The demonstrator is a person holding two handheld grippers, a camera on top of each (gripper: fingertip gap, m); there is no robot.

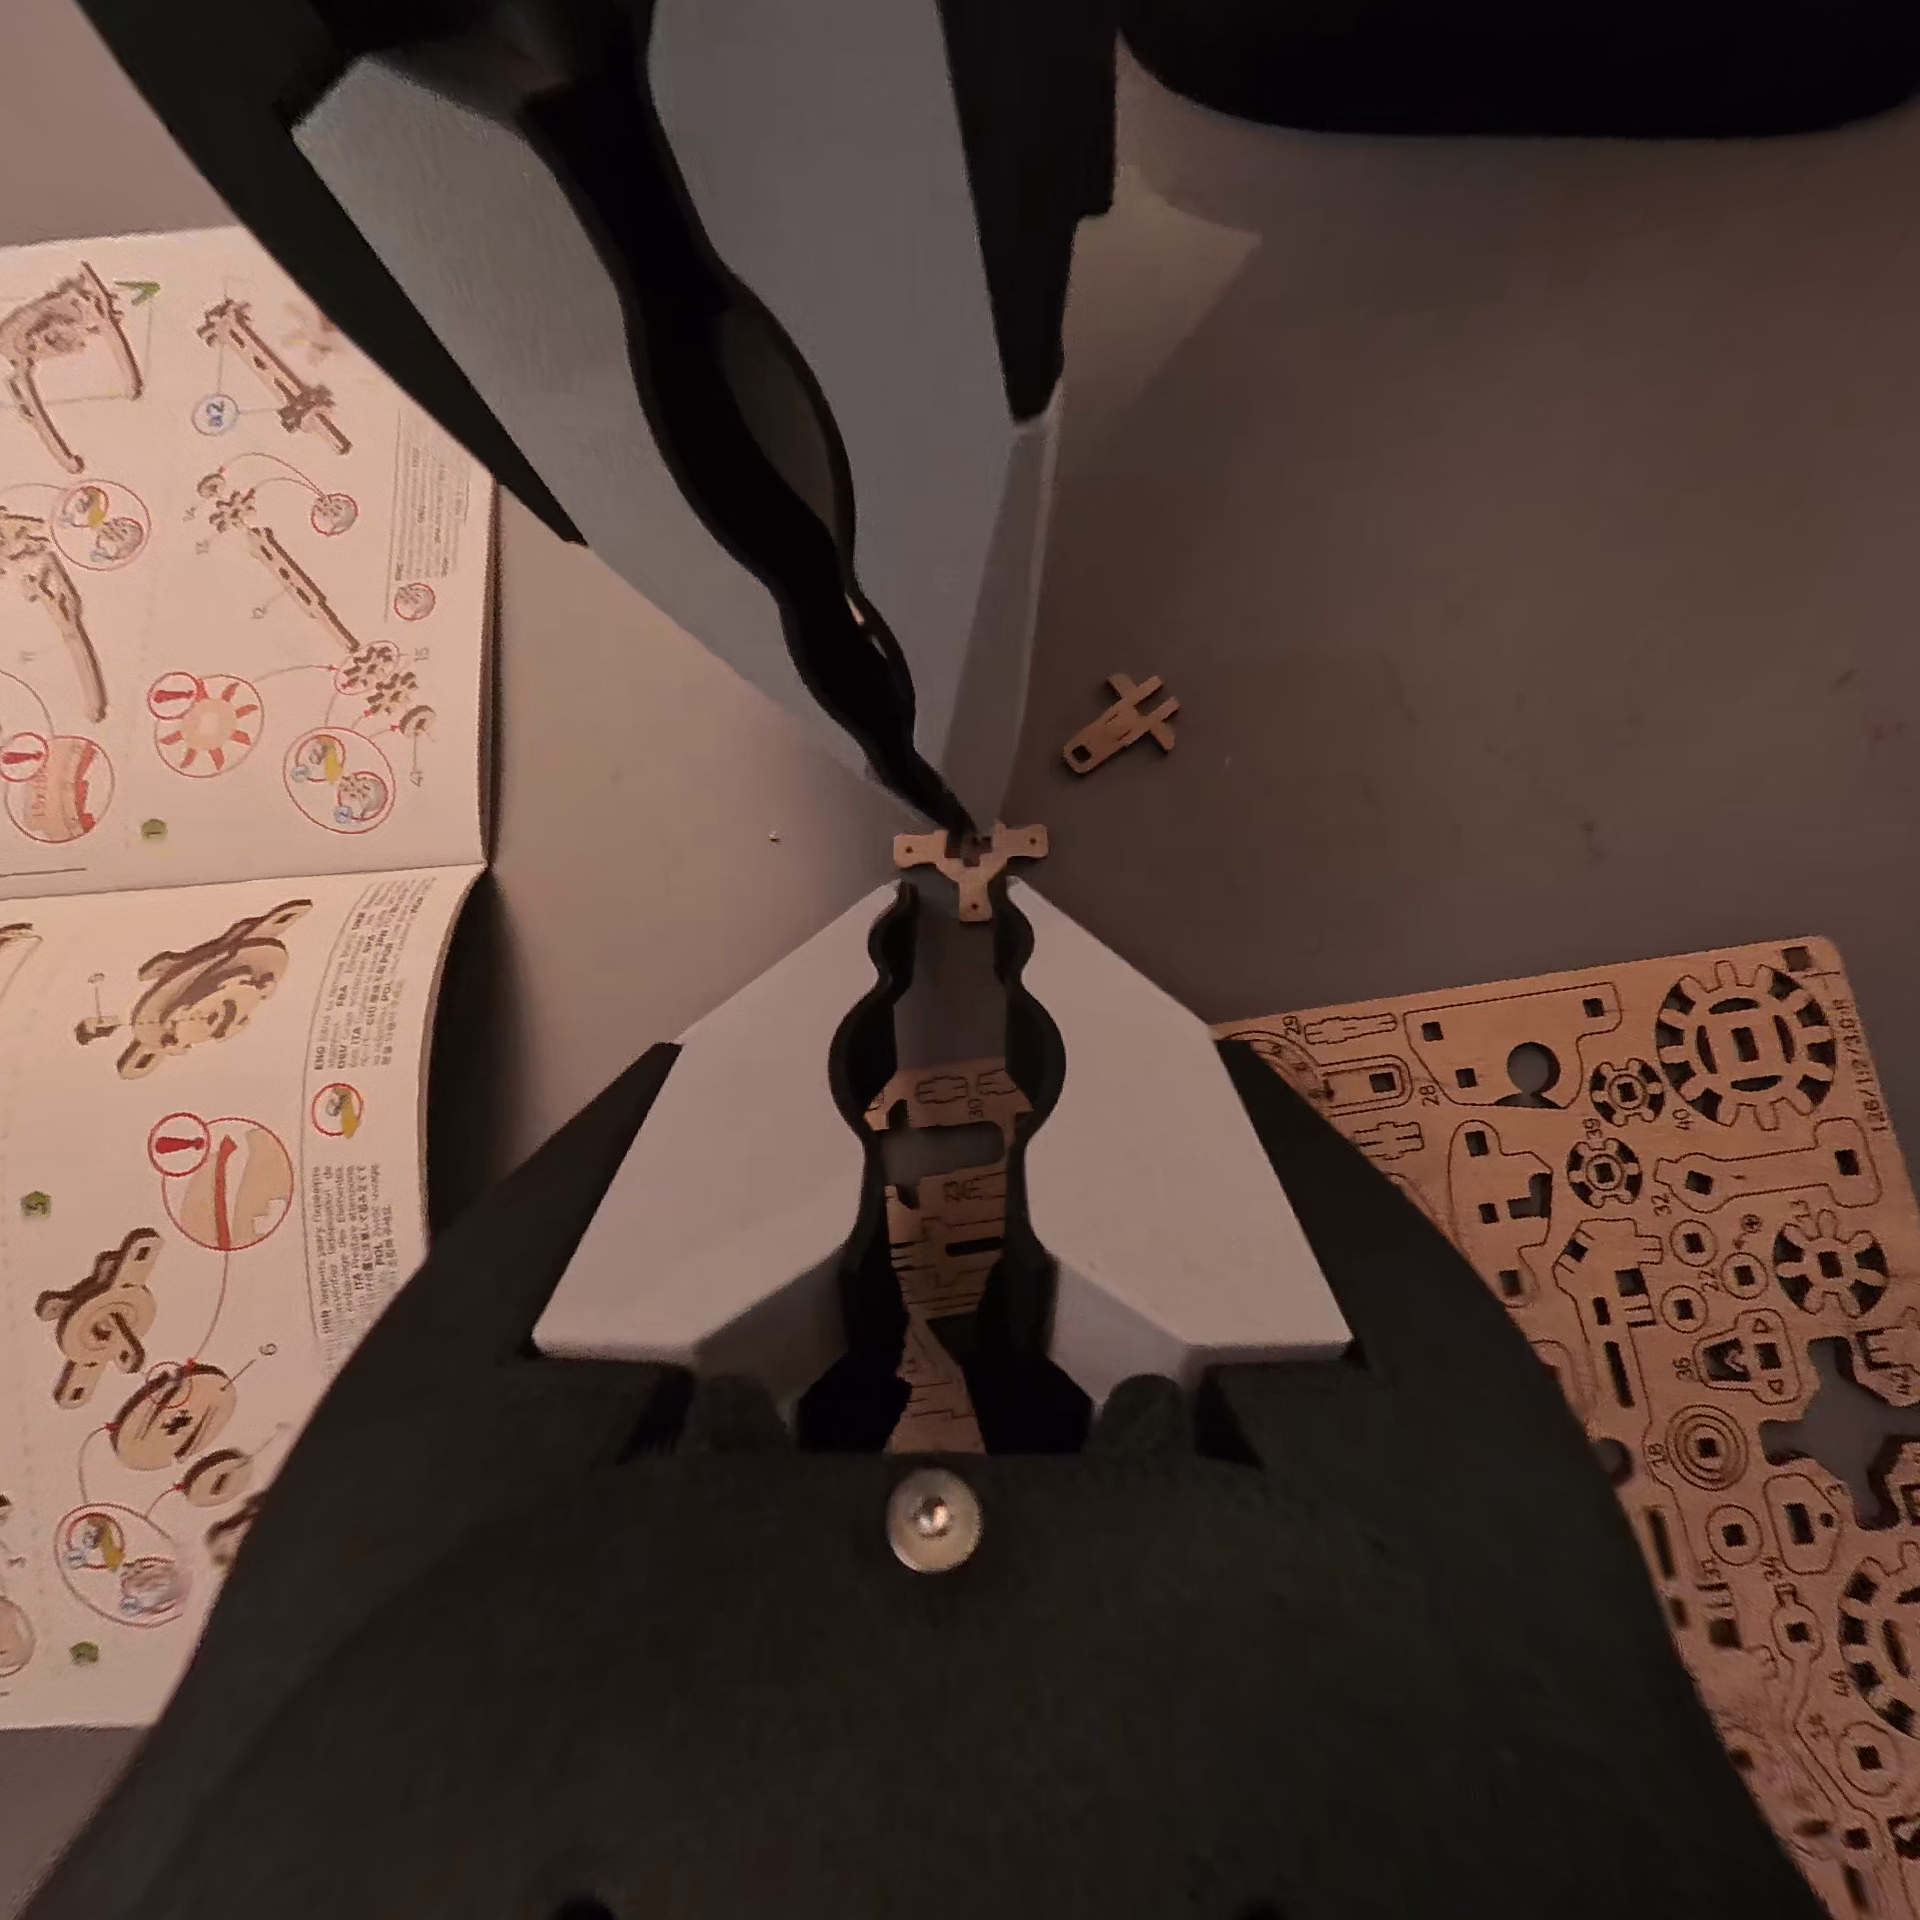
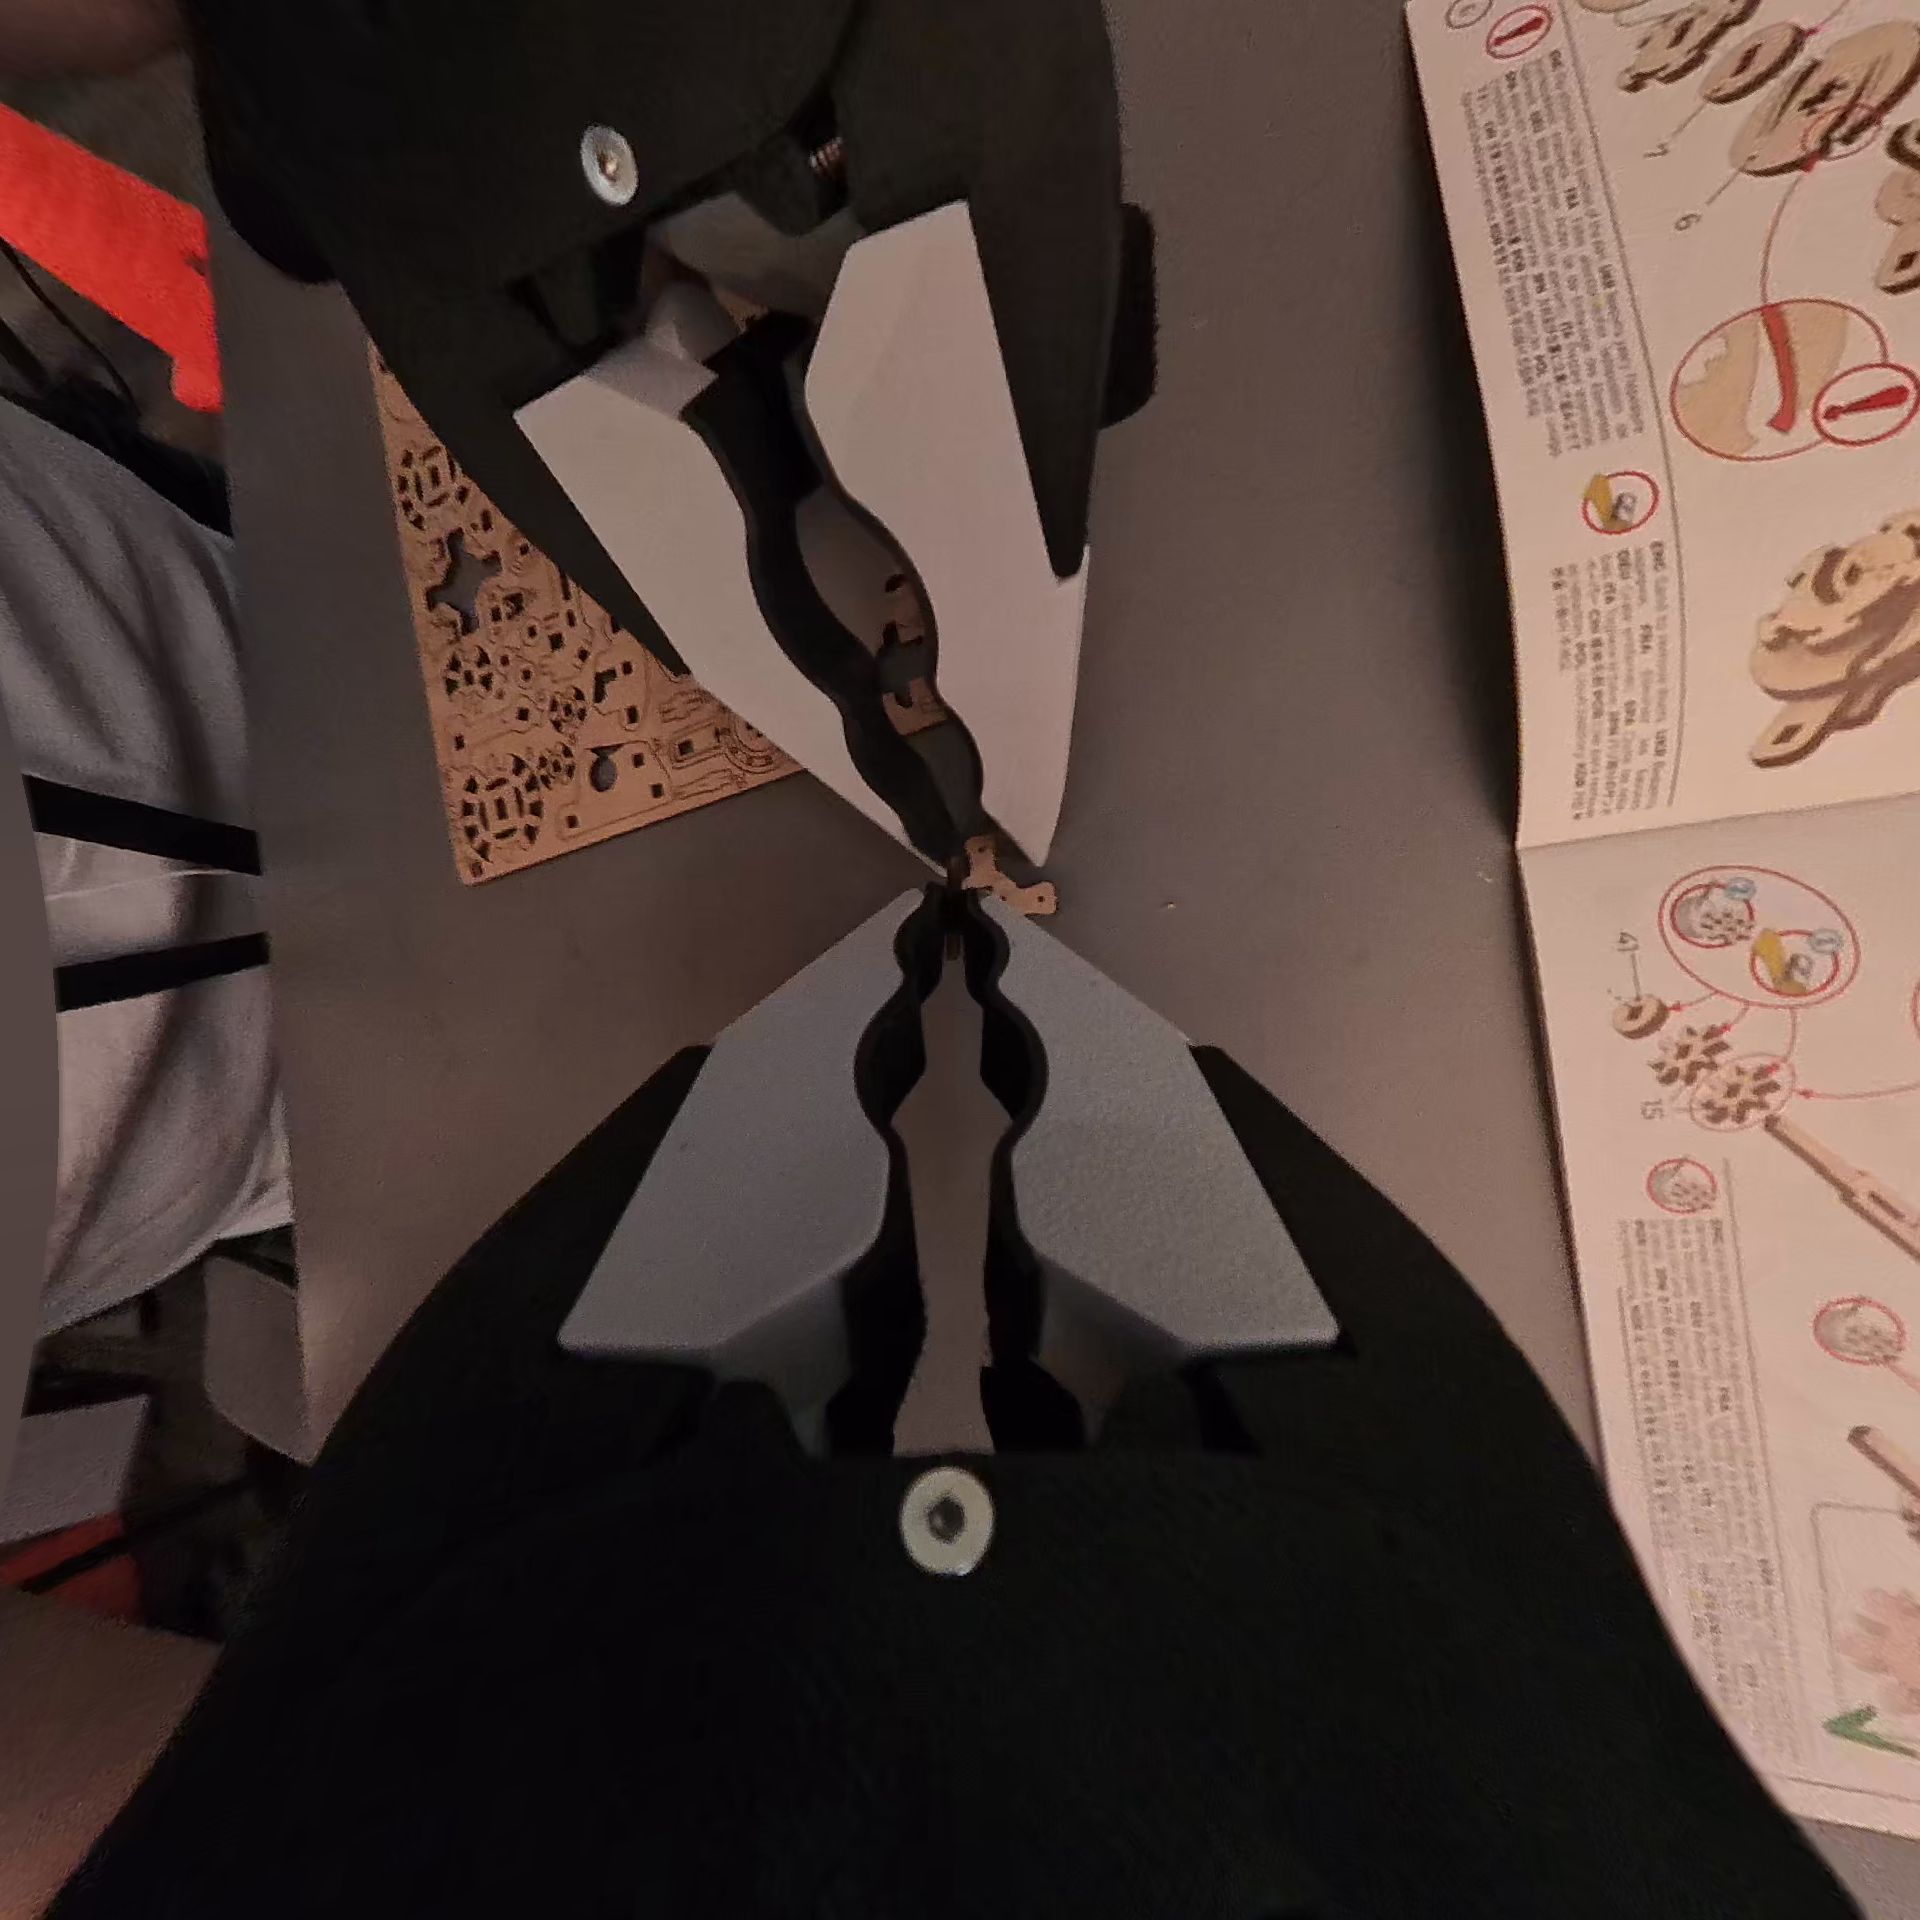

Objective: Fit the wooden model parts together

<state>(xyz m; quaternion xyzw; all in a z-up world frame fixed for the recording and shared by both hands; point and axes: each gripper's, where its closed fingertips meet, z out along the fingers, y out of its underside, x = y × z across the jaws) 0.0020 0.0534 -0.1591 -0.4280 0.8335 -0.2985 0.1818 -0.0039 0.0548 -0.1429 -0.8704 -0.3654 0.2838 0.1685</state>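
Early stage: small pale T-shaped wooden model part (image 1: 971, 862) held in air between opposing tips, above grey table (image 1: 1558, 520). Left gripper (image 1: 956, 894) fingers nearly together, stem at tips, grasp uncertain. Right gripper (image 2: 951, 904) clenched on thin edge-on piece. Spare cross-shaped wooden piece (image 1: 1122, 719) loose; laser-cut plywood sheet (image 1: 1621, 1299) mostly unpunched; open instruction booklet (image 1: 229, 831) alongside. No containers
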